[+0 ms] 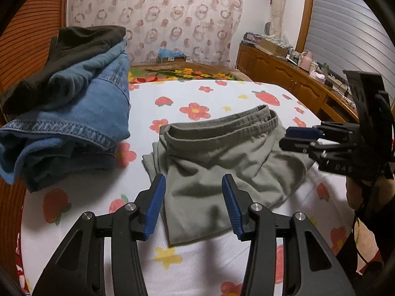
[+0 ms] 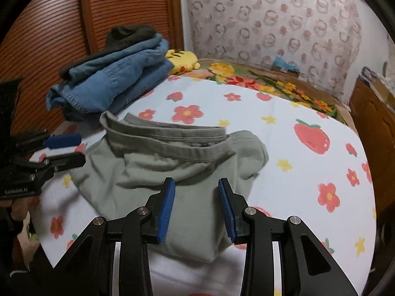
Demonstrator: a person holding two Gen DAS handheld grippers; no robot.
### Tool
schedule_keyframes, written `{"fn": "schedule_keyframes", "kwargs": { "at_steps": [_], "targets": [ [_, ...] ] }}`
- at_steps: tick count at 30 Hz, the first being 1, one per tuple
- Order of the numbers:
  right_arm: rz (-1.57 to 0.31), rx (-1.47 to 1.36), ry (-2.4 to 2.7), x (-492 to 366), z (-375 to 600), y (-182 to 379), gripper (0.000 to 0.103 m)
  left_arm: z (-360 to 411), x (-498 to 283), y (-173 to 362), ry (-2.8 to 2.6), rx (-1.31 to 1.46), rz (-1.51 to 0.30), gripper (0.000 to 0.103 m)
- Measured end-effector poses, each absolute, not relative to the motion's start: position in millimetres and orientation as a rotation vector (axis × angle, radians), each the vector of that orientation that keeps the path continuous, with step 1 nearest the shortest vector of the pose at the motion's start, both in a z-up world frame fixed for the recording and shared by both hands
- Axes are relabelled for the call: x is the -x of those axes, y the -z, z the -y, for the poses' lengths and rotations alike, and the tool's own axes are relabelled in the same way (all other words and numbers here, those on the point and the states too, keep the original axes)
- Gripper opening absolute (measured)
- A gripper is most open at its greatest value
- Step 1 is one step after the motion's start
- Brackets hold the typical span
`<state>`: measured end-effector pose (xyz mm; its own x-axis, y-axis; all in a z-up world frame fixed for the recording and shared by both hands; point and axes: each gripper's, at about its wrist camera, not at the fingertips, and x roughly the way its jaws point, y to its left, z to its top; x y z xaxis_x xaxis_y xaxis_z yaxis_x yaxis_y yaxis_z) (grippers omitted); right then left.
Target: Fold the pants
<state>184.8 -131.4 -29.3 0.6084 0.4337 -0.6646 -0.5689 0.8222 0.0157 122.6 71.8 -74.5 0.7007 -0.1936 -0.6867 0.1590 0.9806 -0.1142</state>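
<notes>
Pants (image 1: 222, 162) folded on bedsheet (image 1: 222, 93); left claw (image 1: 193, 185) spread, right claw (image 2: 196, 187) spread, both empty.

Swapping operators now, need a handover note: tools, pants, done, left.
Left tool: open, empty, hovering over the near left part of the olive pants.
Right tool: open, empty, over their near right part.
Pants: already folded into a compact bundle on the floral sheet, waistband on top, facing away.
Pile of folded clothes sits to the left by the wooden headboard: jeans with a dark garment on top.
Done: folds appear finished.
Left: probably tidy the edges, then move the bundle to the pile.
</notes>
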Motion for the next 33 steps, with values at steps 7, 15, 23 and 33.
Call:
{"fn": "schedule_keyframes", "kwargs": {
  "at_steps": [7,15,23,33],
  "targets": [
    [-0.728,0.171,-0.601,-166,153,30,0.038,-73,-115,84,0.222,0.048,-0.797,0.064],
    [-0.756,0.174,-0.626,-141,167,37,0.038,-75,-110,90,0.192,0.035,-0.795,0.078],
    [-0.770,0.151,-0.637,-147,167,44,0.037,-78,-105,91,0.230,0.032,-0.793,0.046],
    [-0.696,0.117,-0.662,-139,180,40,0.005,-77,-103,94,0.222,0.034,-0.796,0.007]
  ]
}}
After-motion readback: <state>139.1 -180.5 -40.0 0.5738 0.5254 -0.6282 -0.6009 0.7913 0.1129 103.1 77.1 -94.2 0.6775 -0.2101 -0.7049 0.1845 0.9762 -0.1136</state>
